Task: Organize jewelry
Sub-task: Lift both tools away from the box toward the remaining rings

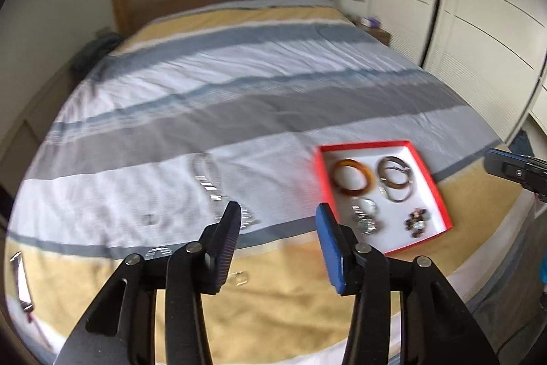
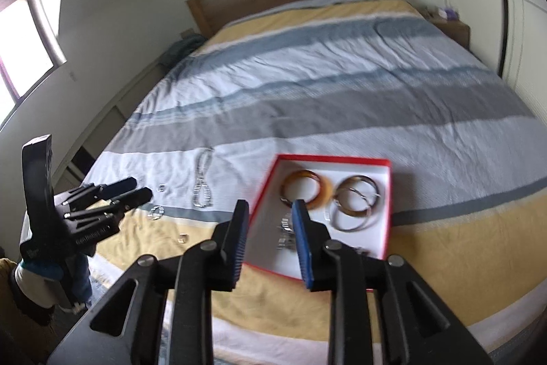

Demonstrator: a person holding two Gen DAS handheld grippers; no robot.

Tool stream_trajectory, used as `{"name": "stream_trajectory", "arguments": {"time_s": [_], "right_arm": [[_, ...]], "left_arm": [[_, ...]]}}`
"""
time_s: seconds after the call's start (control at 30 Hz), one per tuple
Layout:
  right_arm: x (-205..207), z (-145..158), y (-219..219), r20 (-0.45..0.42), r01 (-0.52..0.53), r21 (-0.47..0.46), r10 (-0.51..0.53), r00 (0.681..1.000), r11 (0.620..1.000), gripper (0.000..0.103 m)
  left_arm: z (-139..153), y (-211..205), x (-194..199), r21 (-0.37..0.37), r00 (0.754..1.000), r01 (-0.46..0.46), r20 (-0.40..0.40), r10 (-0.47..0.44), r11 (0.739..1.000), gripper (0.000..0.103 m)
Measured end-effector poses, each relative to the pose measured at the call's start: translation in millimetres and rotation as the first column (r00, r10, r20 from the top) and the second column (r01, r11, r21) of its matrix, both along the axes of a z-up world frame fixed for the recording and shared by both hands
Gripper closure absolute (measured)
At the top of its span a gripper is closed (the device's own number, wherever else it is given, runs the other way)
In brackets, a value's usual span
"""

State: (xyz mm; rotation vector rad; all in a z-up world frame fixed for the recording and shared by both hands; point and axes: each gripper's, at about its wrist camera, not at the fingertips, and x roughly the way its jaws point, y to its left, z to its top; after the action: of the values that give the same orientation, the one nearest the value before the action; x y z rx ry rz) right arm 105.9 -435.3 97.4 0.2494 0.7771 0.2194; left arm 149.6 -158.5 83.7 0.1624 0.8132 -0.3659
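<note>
Soft daylight from a bright, overexposed aluminium-framed window (image 2: 24,47) at left, motion blur throughout, fisheye bending, dark vignetted corners

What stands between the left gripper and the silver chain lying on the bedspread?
Nothing visible. The left gripper hangs open and empty above the bed; the silver chain lies on bare bedspread just beyond its fingertips. The red box sits off to the right, clear of that path.

left tool (image 1: 277,216): black plastic linkage arms, silver round rivets, ribbed blue pads
right tool (image 2: 270,216): matching black arms, silver rivets, blue pads
</note>
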Motion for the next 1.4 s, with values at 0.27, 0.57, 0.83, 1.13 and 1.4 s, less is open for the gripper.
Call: {"name": "stream_trajectory", "arguments": {"time_s": [0.27, 0.57, 0.83, 1.13, 1.4], "right_arm": [[-16.0, 29.1, 63.0, 0.041, -0.078, -0.048, 0.080, 0.996, 0.996, 0.073], [-5.8, 27.0, 117.4, 0.019, -0.128, -0.077, 0.129, 0.991, 0.989, 0.073], [13.8, -3.6, 148.3, -0.052, -0.155, -0.101, 0.150, 0.987, 0.983, 0.073], [41.8, -40.2, 172.5, -0.131, -0.177, -0.111, 0.162, 0.978, 0.978, 0.073], [70.1, -86.6, 192.3, -0.214, -0.213, -0.108, 0.186, 0.959, 0.971, 0.073]], "left_arm": [[19.1, 78.0, -28.6, -0.025, 0.995, -0.091, 0.047, 0.092, 0.996, 0.053], [7.8, 144.4, -31.1, -0.076, 0.983, -0.179, 0.032, 0.181, 0.981, 0.050], [-27.6, 182.3, -15.3, -0.088, 0.972, -0.235, -0.031, 0.233, 0.968, 0.049], [-74.1, 200.1, 14.1, -0.087, 0.964, -0.254, -0.107, 0.245, 0.963, 0.045], [-122.1, 214.7, 40.9, -0.077, 0.948, -0.277, -0.184, 0.259, 0.958, 0.042]]}}
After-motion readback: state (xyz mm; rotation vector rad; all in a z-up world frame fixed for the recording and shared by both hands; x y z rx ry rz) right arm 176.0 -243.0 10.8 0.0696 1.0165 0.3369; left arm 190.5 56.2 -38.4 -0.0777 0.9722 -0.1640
